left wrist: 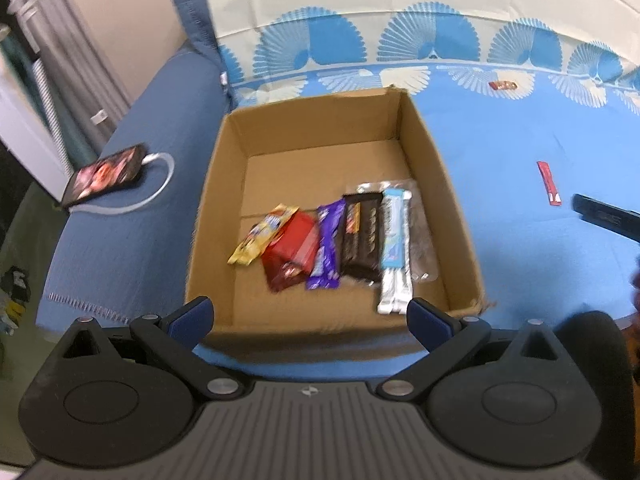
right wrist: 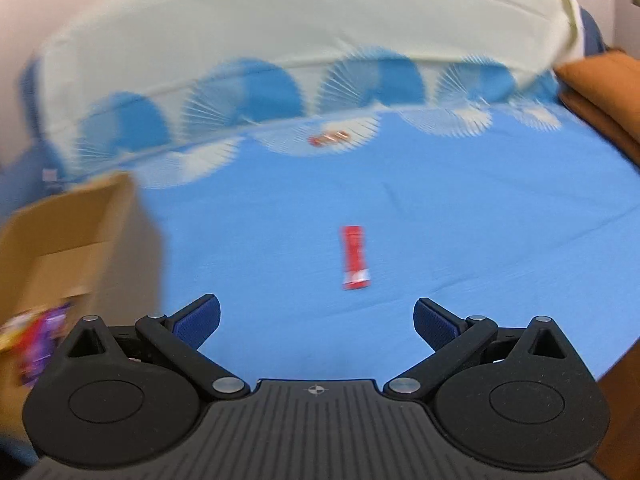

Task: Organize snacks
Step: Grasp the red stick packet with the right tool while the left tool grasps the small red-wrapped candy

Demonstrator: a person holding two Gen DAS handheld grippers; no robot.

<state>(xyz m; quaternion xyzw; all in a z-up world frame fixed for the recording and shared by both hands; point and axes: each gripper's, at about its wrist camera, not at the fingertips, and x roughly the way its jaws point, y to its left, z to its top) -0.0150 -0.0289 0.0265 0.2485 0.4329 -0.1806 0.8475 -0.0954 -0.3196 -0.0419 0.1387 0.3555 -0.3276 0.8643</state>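
An open cardboard box (left wrist: 224, 208) stands on a blue bedsheet and holds several snack packs: a yellow one (left wrist: 262, 236), a red one (left wrist: 292, 252), a purple one (left wrist: 329, 244), a dark one (left wrist: 362, 236) and a white-blue one (left wrist: 396, 240). My left gripper (left wrist: 310, 316) hovers open over the box's near wall, nothing in it. A red stick pack (right wrist: 354, 258) lies on the sheet just ahead of my right gripper (right wrist: 316, 318), which is open and empty. Farther back lies a small red-orange wrapper (right wrist: 330, 137). Both loose snacks, the stick pack (left wrist: 549, 188) and the wrapper (left wrist: 503, 85), show in the left wrist view too.
A phone (left wrist: 106, 176) with a white cable (left wrist: 160, 188) rests on blue fabric left of the box. A cream pillow (right wrist: 280, 32) runs along the back, orange fabric (right wrist: 600, 92) at the right. The box corner (right wrist: 72, 216) sits at the left in the blurred right wrist view.
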